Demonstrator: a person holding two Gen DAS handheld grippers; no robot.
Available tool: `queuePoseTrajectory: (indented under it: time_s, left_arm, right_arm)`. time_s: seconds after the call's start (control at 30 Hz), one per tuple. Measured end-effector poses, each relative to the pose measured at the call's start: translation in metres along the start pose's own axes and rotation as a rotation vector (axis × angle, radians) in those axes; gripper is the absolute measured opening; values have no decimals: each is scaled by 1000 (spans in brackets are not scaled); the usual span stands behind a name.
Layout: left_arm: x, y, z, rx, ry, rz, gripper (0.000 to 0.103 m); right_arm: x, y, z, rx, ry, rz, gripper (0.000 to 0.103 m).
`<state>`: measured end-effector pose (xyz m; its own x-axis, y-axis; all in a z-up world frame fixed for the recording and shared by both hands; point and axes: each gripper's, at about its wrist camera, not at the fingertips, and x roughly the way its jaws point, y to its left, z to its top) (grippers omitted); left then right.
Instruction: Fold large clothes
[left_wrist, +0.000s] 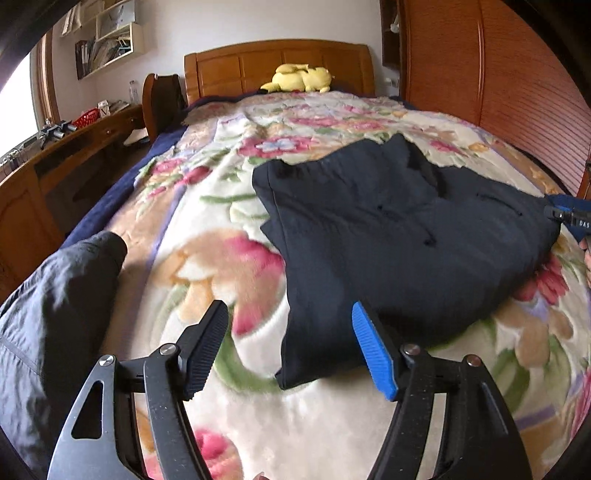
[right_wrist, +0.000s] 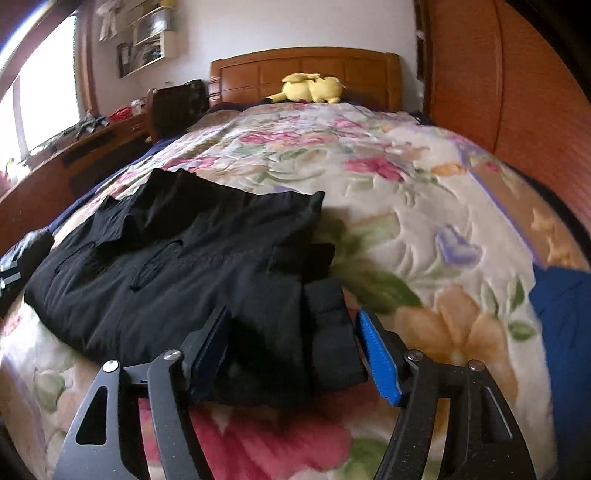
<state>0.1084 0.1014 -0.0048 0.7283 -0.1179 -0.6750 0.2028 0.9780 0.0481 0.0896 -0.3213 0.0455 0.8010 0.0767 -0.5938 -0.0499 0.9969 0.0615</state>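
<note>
Two grippers stand wide apart-jawed and empty over the near end of the bed: the left gripper (left_wrist: 288, 350) at the near left corner of the black padded jacket (left_wrist: 388, 236), the right gripper (right_wrist: 291, 350) straddling its thick folded near right edge. The jacket lies partly folded on the floral plush blanket (left_wrist: 229, 206). Pinching only the top layer could let the bulky fold spring open or drag the blanket along.
</note>
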Motion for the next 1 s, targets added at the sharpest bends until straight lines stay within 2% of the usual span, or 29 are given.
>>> queuePoseTrajectory:
  time_s: [0.07,0.17,0.63,0.83,0.9,1.0]
  left_arm:
    - [6,-1,-4,0,15,7,71]
    - [12,-2,-8,-3,36,13,71]
    - [38,-5,-21,4,103,18,76]
    - [45,0,-23,-26,125,-17,77]
    - [46,2,-24,-36,131,-30,77]
    - [46,3,-23,-45,139,-46,77]
  right_arm:
    - [4,-4,-1,22,5,-5,82]
    - [15,-2,-3,51,28,8,85]
    - [41,10,-22,34,103,74,86]
    - [45,13,-24,27,127,98,86]
    - [51,13,-23,26,138,109,84]
    - [55,17,-25,22,152,147,71]
